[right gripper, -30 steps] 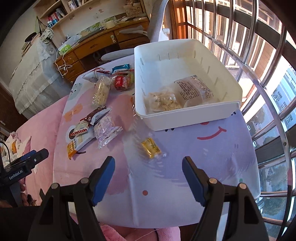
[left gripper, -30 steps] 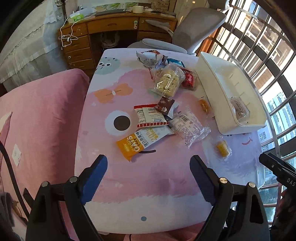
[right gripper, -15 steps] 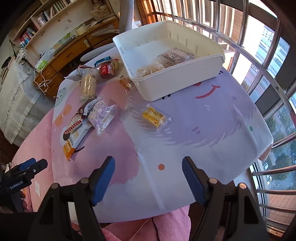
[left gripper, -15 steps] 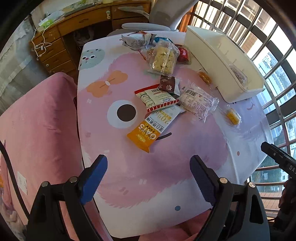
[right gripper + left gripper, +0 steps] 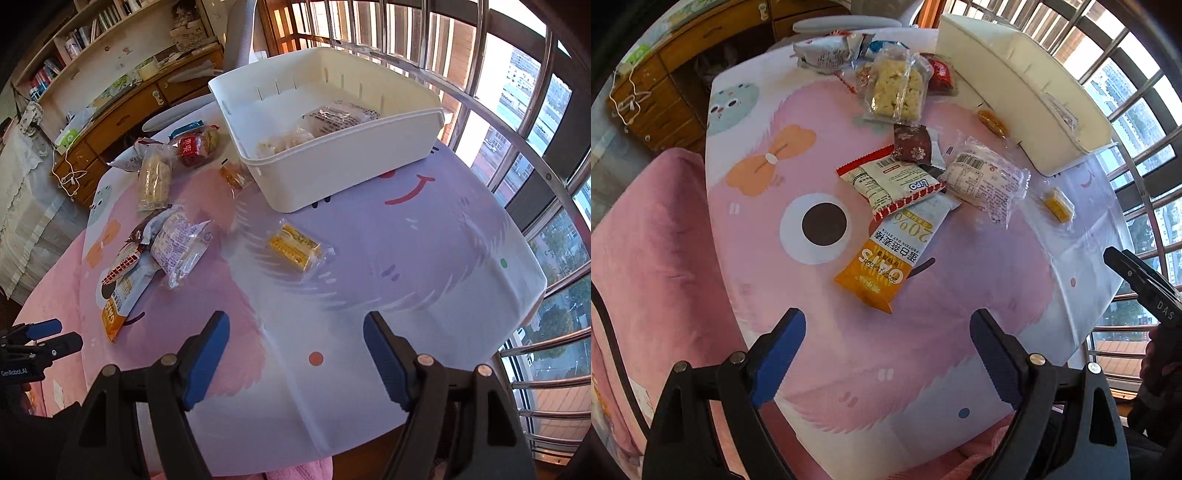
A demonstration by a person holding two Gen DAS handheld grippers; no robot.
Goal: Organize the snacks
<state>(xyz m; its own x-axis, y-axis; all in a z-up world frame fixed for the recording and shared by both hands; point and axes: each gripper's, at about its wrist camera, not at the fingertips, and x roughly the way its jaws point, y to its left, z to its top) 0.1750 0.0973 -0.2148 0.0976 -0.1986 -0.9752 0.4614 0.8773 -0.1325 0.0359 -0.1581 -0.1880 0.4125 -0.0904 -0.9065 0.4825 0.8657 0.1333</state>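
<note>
Two wrapped snacks are lying in the white bin (image 5: 343,173); many are waiting on the tabletop (image 5: 923,350); both tools, left tool (image 5: 888,341) and right tool (image 5: 295,345), are gaping wide, empty.

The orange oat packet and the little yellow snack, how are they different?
The orange oat packet is long and opaque, partly under the red-edged packet; the little yellow snack is short, clear-wrapped and lies alone. It lies nearer the white bin. Both rest on the table.
</note>
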